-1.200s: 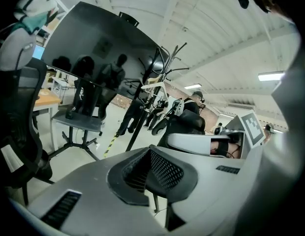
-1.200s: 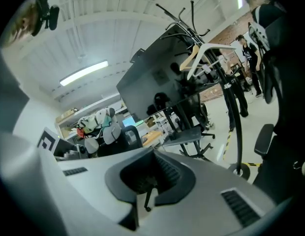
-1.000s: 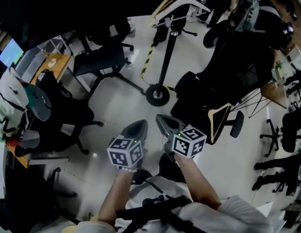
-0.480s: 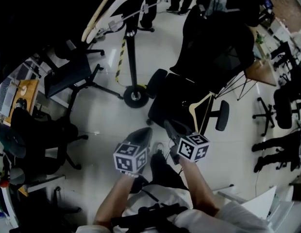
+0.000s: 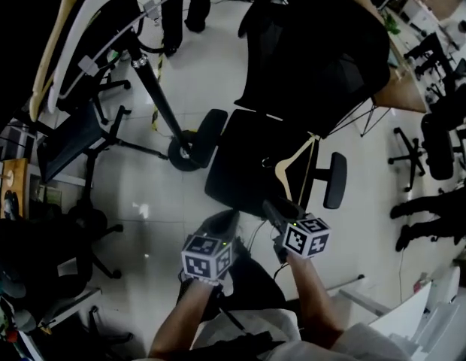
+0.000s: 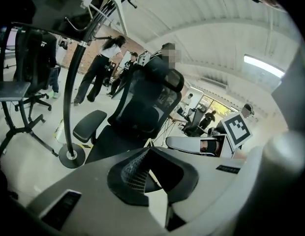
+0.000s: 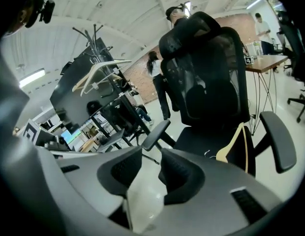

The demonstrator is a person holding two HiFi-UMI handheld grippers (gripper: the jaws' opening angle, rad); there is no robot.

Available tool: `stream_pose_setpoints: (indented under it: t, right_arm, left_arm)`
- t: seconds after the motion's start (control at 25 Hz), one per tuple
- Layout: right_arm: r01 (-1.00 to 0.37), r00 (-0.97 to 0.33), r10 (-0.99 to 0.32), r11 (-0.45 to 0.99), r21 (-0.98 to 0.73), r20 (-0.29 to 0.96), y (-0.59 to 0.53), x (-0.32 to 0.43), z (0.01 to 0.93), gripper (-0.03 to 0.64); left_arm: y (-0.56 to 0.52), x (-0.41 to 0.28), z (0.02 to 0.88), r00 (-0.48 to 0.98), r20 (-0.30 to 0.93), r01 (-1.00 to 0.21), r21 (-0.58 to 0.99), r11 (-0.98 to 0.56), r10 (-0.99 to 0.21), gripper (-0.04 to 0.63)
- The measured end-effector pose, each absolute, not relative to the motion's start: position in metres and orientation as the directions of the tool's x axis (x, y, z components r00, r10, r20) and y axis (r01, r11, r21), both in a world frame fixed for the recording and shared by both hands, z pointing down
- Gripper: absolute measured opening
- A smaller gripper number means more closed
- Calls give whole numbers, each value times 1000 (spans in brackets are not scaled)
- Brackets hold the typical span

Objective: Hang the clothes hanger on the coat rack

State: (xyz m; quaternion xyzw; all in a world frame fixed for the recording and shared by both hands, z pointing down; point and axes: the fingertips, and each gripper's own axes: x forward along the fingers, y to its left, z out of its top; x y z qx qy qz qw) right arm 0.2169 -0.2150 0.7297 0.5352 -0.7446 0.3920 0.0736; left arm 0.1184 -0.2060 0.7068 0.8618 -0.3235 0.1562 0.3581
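A pale wooden clothes hanger [image 5: 296,163] lies on the seat of a black office chair [image 5: 252,160]; in the right gripper view the hanger [image 7: 236,140] rests by the right armrest. The coat rack [image 5: 152,89] stands left of the chair, and a white hanger and a wooden hanger [image 5: 71,32] hang on it. My left gripper [image 5: 226,216] is shut and empty, just short of the seat's front edge. My right gripper [image 5: 270,206] is open at that edge, a little short of the hanger. Its jaws have just been opening and nothing is between them [image 7: 151,163].
More office chairs [image 5: 75,138] stand on the pale floor left of the rack's round base [image 5: 184,155]. A wooden desk [image 5: 402,100] on wire legs stands behind the chair. People stand at the back [image 6: 101,65].
Both grippers have come forward and lower toward the black chair, so the seat and its hanger now lie right in front of them. The coat rack has slid to the upper left of the view.
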Motion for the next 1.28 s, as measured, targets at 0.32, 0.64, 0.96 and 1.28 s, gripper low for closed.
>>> stream_pose_setpoints:
  t: [0.32, 0.64, 0.96, 1.28]
  right_arm:
    - [-895, -344, -690, 36, -444, 637, -239, 289, 820, 224]
    - [-930, -272, -618, -29, -366, 738, -251, 343, 913, 232]
    - [-978, -173, -518, -10, -208, 838, -263, 381, 1011, 232]
    - [-986, -145, -433, -6, -164, 890, -269, 387, 1069, 229]
  left_arm:
    - [-240, 178, 759, 749, 530, -659, 536, -528, -398, -9]
    - [-265, 231, 831, 754, 570, -644, 546, -536, -326, -9]
    - [-264, 271, 897, 761, 600, -627, 580, -519, -249, -9]
    - [-266, 276, 934, 758, 617, -625, 593, -508, -211, -9]
